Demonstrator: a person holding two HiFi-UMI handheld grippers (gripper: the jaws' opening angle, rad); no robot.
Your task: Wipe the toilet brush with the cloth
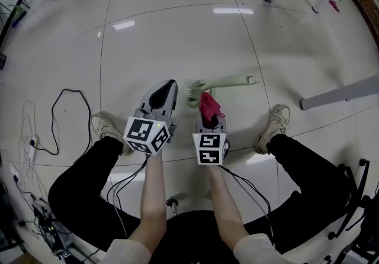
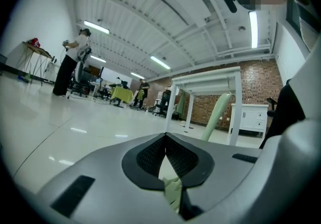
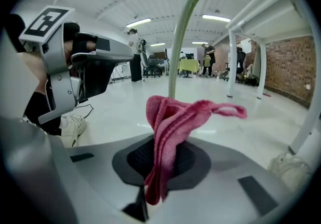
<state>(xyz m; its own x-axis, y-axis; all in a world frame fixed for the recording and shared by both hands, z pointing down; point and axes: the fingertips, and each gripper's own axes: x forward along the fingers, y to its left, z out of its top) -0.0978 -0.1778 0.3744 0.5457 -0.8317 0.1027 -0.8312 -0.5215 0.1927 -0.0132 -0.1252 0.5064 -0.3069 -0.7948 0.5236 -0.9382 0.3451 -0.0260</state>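
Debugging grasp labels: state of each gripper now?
Left gripper: closed; pale green bit between jaws, grip unclear.
Right gripper: closed on the crumpled pink cloth.

The right gripper (image 3: 161, 161) has its jaws clamped on a folded pink terry cloth (image 3: 173, 122), which stands up out of the dark pads and trails a thin loop to the right. Just behind the cloth rises the slim handle of a pale green plastic toilet brush (image 3: 181, 32), bending right at its top. At the left edge sits the grey left gripper (image 3: 83, 70) with its black-and-white marker cube, above a white sneaker (image 3: 70, 126) on the glossy white floor (image 3: 251, 117).
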